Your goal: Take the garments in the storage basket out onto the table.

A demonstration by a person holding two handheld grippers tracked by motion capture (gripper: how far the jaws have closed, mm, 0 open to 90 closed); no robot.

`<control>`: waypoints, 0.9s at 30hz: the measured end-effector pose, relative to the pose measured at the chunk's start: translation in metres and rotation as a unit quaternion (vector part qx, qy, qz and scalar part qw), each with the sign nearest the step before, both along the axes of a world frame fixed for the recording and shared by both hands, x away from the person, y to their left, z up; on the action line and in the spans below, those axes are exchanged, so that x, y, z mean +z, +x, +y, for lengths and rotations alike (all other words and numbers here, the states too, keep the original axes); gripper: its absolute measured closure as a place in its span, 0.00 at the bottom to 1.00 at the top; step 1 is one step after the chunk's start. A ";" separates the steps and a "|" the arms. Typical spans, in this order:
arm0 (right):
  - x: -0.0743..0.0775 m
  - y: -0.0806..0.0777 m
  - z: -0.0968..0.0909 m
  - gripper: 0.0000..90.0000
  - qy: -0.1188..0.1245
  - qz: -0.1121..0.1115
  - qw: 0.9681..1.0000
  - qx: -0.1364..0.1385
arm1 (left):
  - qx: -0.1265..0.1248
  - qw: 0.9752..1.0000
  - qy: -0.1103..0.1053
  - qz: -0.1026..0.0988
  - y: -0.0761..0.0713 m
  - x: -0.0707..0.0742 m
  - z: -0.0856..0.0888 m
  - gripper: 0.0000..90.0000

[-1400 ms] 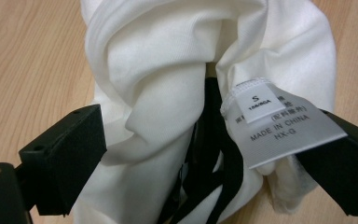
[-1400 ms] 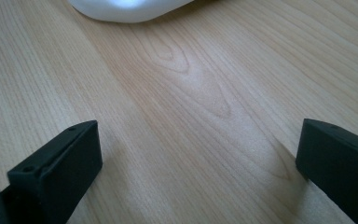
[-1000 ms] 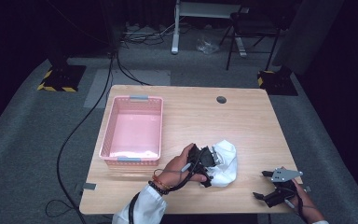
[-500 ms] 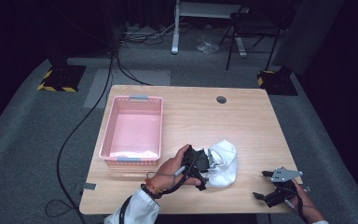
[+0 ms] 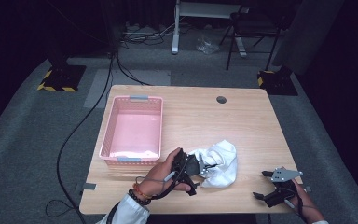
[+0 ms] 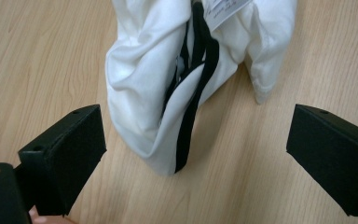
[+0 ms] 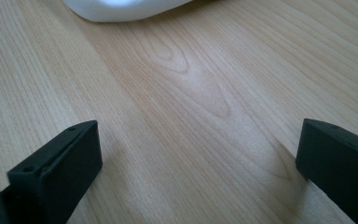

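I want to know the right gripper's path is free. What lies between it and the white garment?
Bare wood. In the right gripper view, only table grain runs from the open right gripper up to the white garment.

A light wooden counter (image 5: 242, 121) held a pink plastic basket (image 5: 133, 128) at its left. The left gripper (image 5: 193, 168) touched a crumpled white cloth (image 5: 221, 163) near the front edge. The right gripper (image 5: 268, 186) rested well apart, at the front right corner.
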State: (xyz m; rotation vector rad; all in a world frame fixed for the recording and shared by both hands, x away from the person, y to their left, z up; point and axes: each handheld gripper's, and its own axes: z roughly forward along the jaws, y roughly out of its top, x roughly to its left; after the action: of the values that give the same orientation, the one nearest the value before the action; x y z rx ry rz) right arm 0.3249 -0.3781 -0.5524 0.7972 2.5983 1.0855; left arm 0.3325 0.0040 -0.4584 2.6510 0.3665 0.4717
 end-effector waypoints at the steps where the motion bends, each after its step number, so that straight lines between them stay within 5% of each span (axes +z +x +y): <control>1: 0.000 0.000 0.000 0.00 0.000 0.000 1.000 0.000 | 0.001 1.000 0.000 0.000 -0.001 0.000 0.002 0.04; 27: 0.000 0.000 0.000 0.00 0.000 0.000 1.000 -0.001 | 0.038 0.999 0.003 -0.004 -0.027 -0.019 0.065 0.04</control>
State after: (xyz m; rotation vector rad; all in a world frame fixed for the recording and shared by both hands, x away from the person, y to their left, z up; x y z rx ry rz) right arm 0.3247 -0.3780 -0.5524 0.8008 2.5965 1.0842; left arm 0.3055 0.0688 -0.4775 2.6472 0.4651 0.5077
